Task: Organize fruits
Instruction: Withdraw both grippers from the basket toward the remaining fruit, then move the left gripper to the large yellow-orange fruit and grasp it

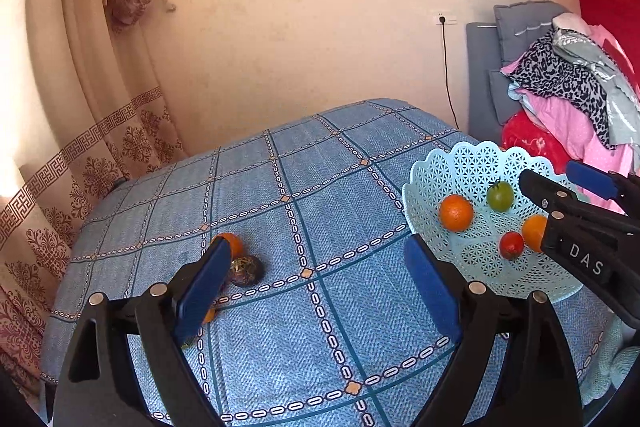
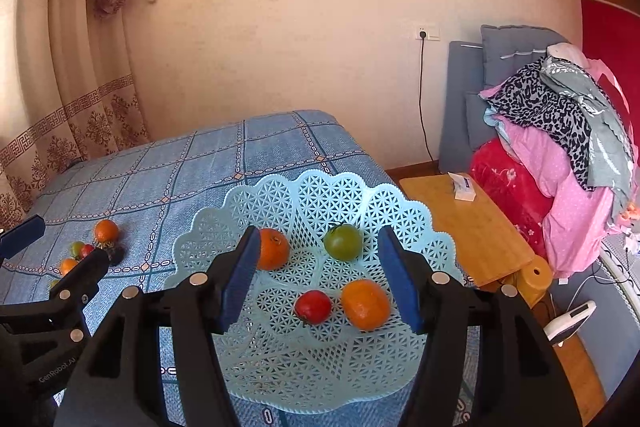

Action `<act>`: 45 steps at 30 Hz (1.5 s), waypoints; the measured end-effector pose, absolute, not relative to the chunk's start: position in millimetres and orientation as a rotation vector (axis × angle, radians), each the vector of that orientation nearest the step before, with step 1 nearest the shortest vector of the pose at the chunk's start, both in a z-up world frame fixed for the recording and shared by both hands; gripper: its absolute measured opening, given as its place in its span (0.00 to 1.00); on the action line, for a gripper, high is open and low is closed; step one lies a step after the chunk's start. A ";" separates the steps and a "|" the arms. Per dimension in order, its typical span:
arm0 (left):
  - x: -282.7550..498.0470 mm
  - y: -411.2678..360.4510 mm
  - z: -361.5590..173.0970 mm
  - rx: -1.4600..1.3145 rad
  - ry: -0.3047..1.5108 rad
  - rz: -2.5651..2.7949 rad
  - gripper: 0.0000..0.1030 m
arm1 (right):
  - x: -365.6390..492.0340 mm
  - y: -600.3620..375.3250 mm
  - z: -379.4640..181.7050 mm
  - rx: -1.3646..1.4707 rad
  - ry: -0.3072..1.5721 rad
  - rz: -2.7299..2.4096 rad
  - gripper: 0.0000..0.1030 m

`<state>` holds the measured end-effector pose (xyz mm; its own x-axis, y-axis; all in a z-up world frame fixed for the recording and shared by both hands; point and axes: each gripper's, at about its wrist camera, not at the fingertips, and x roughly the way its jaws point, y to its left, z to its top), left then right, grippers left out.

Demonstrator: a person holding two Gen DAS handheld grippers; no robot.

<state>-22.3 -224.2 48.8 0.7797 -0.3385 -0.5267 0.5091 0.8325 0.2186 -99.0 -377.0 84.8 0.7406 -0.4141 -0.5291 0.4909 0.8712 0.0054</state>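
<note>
Light blue lattice basket [image 2: 304, 359] at lower centre of the right wrist view, resting on a blue checked tablecloth [image 2: 192, 163]. Inside it, four fruits: an orange [image 2: 274, 249] at upper left, a green tomato [image 2: 343, 242] at upper right, a red tomato [image 2: 313, 307] lower down, and touching or just beside it on the right a second orange [image 2: 366, 303]. Right gripper [image 2: 320, 283] above the basket, jaws partly apart, nothing between the pads, both lower fruits seen through the gap.

In the left wrist view, left gripper [image 1: 316, 287] at lower centre over bare cloth, jaws wide, empty. Same basket [image 1: 460, 163] at right of that frame, the right gripper entering from the right edge across its rim.

Loose fruit cluster at left of the cloth: an orange [image 1: 234, 243] partly behind the left pad, a dark mottled fruit [image 1: 246, 270] just below and beside it. From the right wrist view, same cluster at far left: orange [image 2: 106, 230], a small green and red pair [image 2: 82, 249], another small orange piece [image 2: 68, 265], all close together, well apart from the basket.

Wooden side table [image 2: 472, 227] at right, a small white box [image 2: 464, 189] on it. Pile of clothes [image 2: 560, 131] at far right.
</note>
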 end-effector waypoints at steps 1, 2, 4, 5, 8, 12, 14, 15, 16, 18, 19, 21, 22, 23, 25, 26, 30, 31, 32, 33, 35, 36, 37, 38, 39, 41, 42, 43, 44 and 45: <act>-20.8 -221.0 48.5 0.361 0.495 -0.464 0.85 | -98.8 -374.7 84.5 0.146 0.544 -0.494 0.62; -19.6 -217.5 48.4 0.359 0.496 -0.460 0.85 | -98.3 -372.8 84.3 0.144 0.545 -0.491 0.62; -18.2 -211.3 48.0 0.355 0.498 -0.451 0.85 | -97.5 -369.3 84.0 0.144 0.546 -0.485 0.63; -17.7 -208.0 47.9 0.352 0.499 -0.446 0.85 | -96.8 -367.5 83.8 0.145 0.547 -0.483 0.64; -16.1 -199.6 47.4 0.349 0.502 -0.436 0.85 | -93.9 -361.2 83.1 0.140 0.545 -0.475 0.70; -14.1 -190.1 47.6 0.347 0.506 -0.419 0.85 | -87.9 -351.9 82.2 0.140 0.550 -0.453 0.73; -13.2 -185.3 48.4 0.346 0.505 -0.410 0.87 | -85.4 -346.7 82.9 0.139 0.545 -0.444 0.79; -13.0 -182.7 48.7 0.345 0.503 -0.406 0.88 | -83.9 -344.1 83.3 0.137 0.543 -0.440 0.79; -12.2 -180.0 48.9 0.344 0.503 -0.402 0.88 | -82.5 -341.9 83.6 0.137 0.543 -0.435 0.79; -11.1 -175.6 49.4 0.341 0.504 -0.396 0.88 | -79.3 -337.0 84.0 0.140 0.543 -0.425 0.80; -10.6 -173.1 49.6 0.339 0.505 -0.393 0.88 | -77.4 -334.3 84.1 0.140 0.543 -0.421 0.80; -9.2 -167.9 49.5 0.335 0.506 -0.387 0.88 | -73.3 -328.9 84.1 0.133 0.545 -0.412 0.81; -8.5 -165.4 49.5 0.333 0.507 -0.384 0.88 | -71.3 -326.1 84.0 0.130 0.546 -0.407 0.81; -8.0 -163.1 49.5 0.332 0.507 -0.380 0.88 | -69.2 -323.3 84.0 0.126 0.548 -0.402 0.81; -6.2 -158.6 49.5 0.328 0.509 -0.373 0.88 | -65.7 -317.7 84.1 0.117 0.550 -0.394 0.82; -5.2 -155.8 49.2 0.325 0.510 -0.370 0.88 | -63.6 -315.0 84.2 0.114 0.551 -0.389 0.82; -0.6 -146.4 47.9 0.316 0.516 -0.356 0.88 | -54.7 -304.2 84.3 0.101 0.556 -0.373 0.82; 1.0 -143.6 47.3 0.315 0.518 -0.352 0.88 | -52.1 -301.5 84.0 0.098 0.558 -0.369 0.82; 2.6 -140.3 46.4 0.313 0.520 -0.347 0.88 | -49.8 -299.0 83.5 0.095 0.560 -0.364 0.82; 4.1 -137.5 45.4 0.313 0.522 -0.343 0.88 | -47.0 -296.9 83.0 0.093 0.564 -0.359 0.82; 6.8 -131.9 43.2 0.314 0.526 -0.333 0.88 | -41.9 -291.5 81.3 0.089 0.570 -0.348 0.82; 8.8 -129.2 42.4 0.314 0.529 -0.327 0.88 | -39.9 -288.6 80.5 0.085 0.572 -0.342 0.82; 11.2 -125.4 40.9 0.312 0.534 -0.321 0.88 | -37.8 -285.4 79.7 0.080 0.574 -0.336 0.82; 13.8 -121.6 39.6 0.309 0.541 -0.313 0.88 | -35.6 -282.5 79.0 0.078 0.577 -0.328 0.82; 17.3 -117.3 38.3 0.304 0.549 -0.305 0.88 | -33.5 -279.7 78.1 0.075 0.580 -0.322 0.82; 24.3 -107.4 35.2 0.287 0.570 -0.296 0.88 | -29.9 -274.5 76.0 0.067 0.585 -0.310 0.82; 27.8 -101.9 33.2 0.275 0.583 -0.293 0.88 | -27.7 -272.0 74.7 0.063 0.588 -0.306 0.82; 32.1 -96.6 31.3 0.264 0.597 -0.288 0.88 | -25.8 -269.6 73.6 0.061 0.592 -0.302 0.82; 36.0 -91.3 29.3 0.253 0.610 -0.279 0.88 | -23.9 -267.5 72.3 0.059 0.596 -0.297 0.82; 39.9 -85.6 27.3 0.242 0.622 -0.270 0.88 | -22.2 -265.4 70.9 0.058 0.600 -0.293 0.82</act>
<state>39.9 -85.6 27.3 0.7801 -0.1749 -0.6007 0.3189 0.9372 0.1412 -22.2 -265.4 70.9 0.7854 -0.2543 -0.5644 0.2880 0.9572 -0.0305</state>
